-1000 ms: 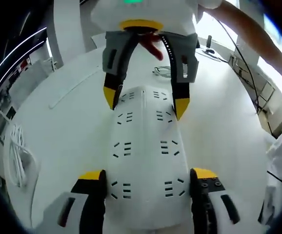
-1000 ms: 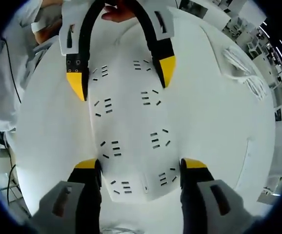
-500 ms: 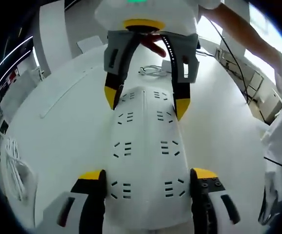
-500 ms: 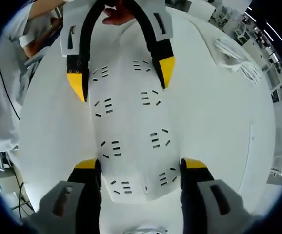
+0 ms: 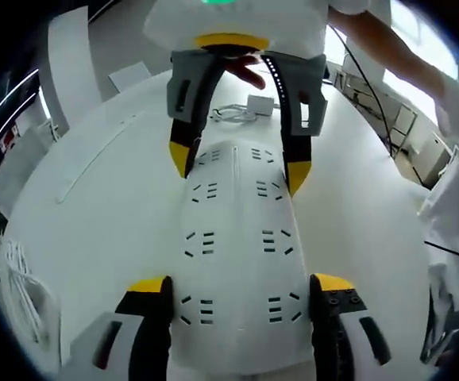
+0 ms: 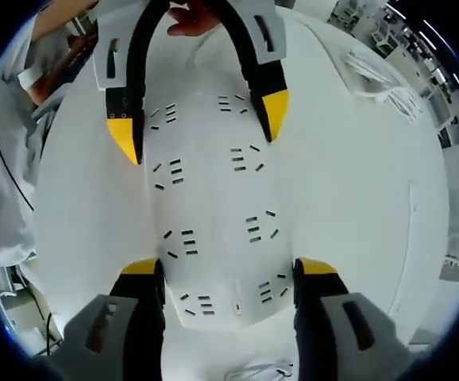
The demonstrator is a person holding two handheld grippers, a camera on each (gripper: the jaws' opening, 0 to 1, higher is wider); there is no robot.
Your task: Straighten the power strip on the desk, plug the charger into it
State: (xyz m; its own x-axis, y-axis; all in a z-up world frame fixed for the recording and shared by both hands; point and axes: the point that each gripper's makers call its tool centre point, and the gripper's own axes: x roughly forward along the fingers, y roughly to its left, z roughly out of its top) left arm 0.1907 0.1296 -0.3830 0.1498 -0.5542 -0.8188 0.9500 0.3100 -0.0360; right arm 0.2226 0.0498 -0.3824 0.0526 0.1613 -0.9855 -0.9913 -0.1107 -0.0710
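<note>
The white power strip (image 5: pixel 233 246) lies flat on the white bench (image 5: pixel 94 198), gripped at both ends. The left gripper (image 5: pixel 239 287) has its jaws set wide, pressed against the strip's two long sides at its near end. The right gripper (image 6: pixel 231 270) clamps the opposite end the same way, jaws wide around the strip. Beyond the right gripper's jaws, in the left gripper view, a white charger (image 5: pixel 260 104) with its coiled cable (image 5: pixel 231 113) rests on the bench.
</note>
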